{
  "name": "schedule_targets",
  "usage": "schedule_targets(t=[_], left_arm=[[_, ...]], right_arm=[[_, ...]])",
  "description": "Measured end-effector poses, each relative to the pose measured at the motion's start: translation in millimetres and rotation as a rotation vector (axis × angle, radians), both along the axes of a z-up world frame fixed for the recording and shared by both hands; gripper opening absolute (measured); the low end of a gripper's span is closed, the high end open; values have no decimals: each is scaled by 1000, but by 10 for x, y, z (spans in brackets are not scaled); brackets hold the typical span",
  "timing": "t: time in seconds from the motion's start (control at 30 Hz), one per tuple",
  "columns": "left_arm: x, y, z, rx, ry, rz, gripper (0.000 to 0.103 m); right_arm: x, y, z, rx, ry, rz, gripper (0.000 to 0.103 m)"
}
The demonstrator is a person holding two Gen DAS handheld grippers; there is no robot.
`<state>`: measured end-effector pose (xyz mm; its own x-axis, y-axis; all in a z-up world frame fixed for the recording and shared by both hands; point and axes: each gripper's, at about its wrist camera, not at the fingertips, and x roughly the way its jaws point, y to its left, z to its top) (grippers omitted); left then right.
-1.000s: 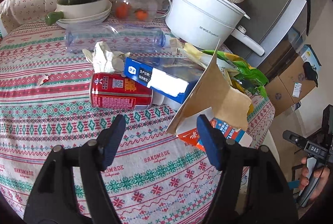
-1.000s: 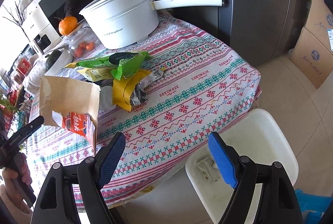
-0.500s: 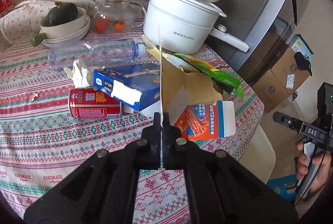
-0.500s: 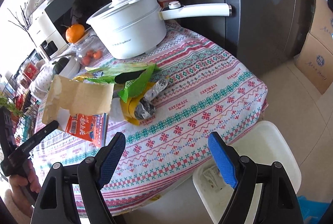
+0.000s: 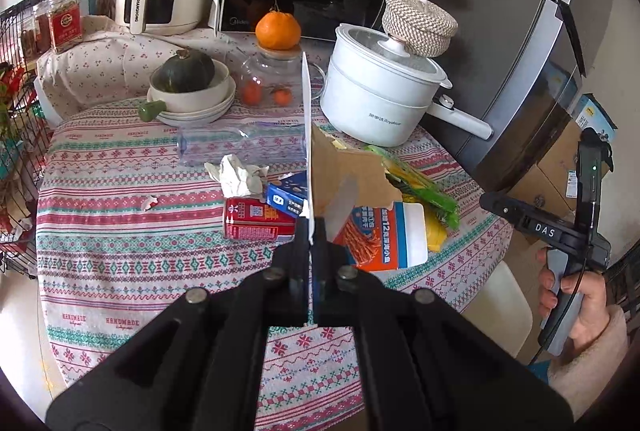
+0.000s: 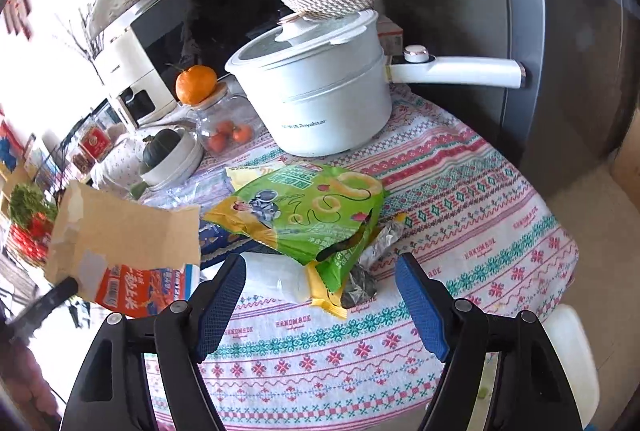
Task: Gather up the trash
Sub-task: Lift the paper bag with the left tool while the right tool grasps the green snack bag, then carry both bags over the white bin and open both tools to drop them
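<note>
— What does the left gripper [image 5: 311,245] hold?

— It is clenched on the torn flap of the snack box [image 5: 384,231], lifted above the table [image 5: 120,239]. The right gripper [image 6: 320,295] is released, over the green bag [image 6: 304,207].

— How will the box handle?

— I think light and stiff, but the flap can bend or tear. Gripping nearer the body seems safer.

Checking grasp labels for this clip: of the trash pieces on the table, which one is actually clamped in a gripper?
The torn cardboard box, pinched by its flap in the left gripper. The red can, crumpled tissue and green snack bag lie untouched.
</note>
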<state>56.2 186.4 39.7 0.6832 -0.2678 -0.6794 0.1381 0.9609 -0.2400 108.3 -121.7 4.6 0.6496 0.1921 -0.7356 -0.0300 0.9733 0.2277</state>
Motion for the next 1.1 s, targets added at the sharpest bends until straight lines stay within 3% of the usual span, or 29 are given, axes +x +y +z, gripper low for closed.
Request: schedule_targets(t=[0.07, 0.17, 0.27, 0.37, 0.47, 0.53, 0.63, 0.9, 1.1], left_arm=[[-5, 38, 37, 15, -19, 19, 1], [-1, 78, 46, 31, -29, 35, 1], [28, 94, 8, 49, -21, 46, 1], [61, 120, -29, 35, -4, 50, 1], [61, 114, -33, 32, -4, 50, 1], [56, 109, -20, 25, -9, 52, 1], [50, 107, 19, 6, -24, 55, 1], [-19, -6, 166, -46, -96, 32, 1], [-66, -317, 201, -90, -106, -46, 1]], right_arm=[[56, 186, 0, -95, -19, 56, 78], [160, 397, -89, -134, -19, 144, 74], [264, 632, -251, -247, 4, 200, 68], [338, 844, -435, -392, 11, 236, 55], [422, 919, -557, -465, 0, 232, 29], [455, 910, -566, -467, -21, 215, 11], [412, 841, -409, -453, -102, 164, 4], [-2, 253, 385, -300, -266, -15, 3], [-536, -217, 792, -198, -296, -83, 3]])
